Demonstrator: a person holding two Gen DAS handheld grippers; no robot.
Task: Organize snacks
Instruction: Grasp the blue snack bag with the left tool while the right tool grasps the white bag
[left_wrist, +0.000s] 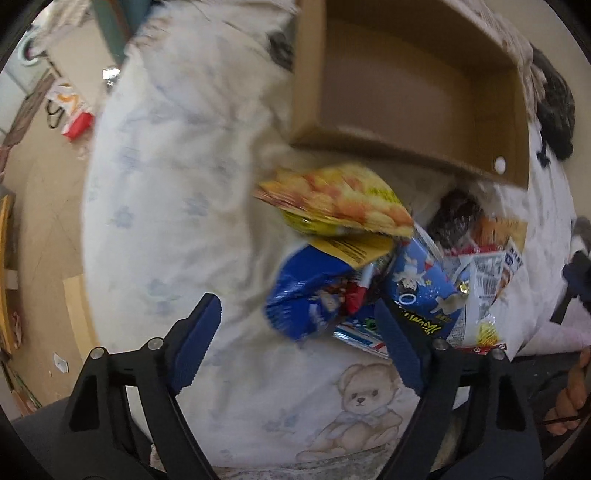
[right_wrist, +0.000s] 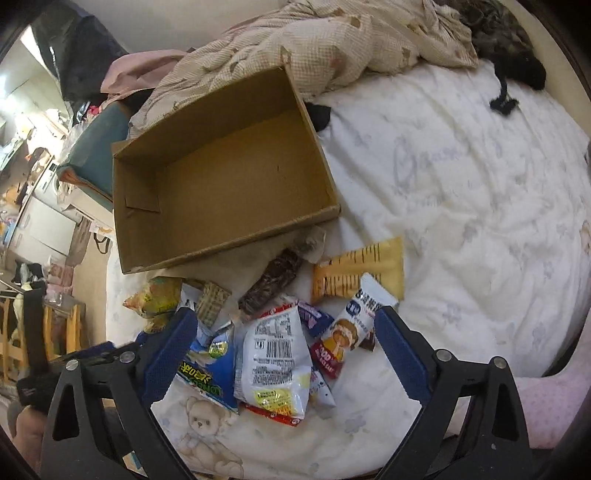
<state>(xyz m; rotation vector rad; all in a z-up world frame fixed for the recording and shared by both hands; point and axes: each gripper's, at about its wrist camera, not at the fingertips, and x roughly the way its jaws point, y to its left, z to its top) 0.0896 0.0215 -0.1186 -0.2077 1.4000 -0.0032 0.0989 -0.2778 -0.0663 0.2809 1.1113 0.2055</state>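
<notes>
Snack packets heaped between right fingers, none gripped

Cardboard box interior free; snack pile crowds near wall.

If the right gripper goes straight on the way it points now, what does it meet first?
Probably the white snack packet with the barcode, which lies between the open fingers of the right gripper on the bed sheet; depth is unclear.

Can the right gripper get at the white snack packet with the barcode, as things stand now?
Probably yes. The right gripper is open, and the white packet with the barcode lies on top of the pile, between the fingers in this view, with nothing over it. The cardboard box stands farther back, out of the way.
</notes>
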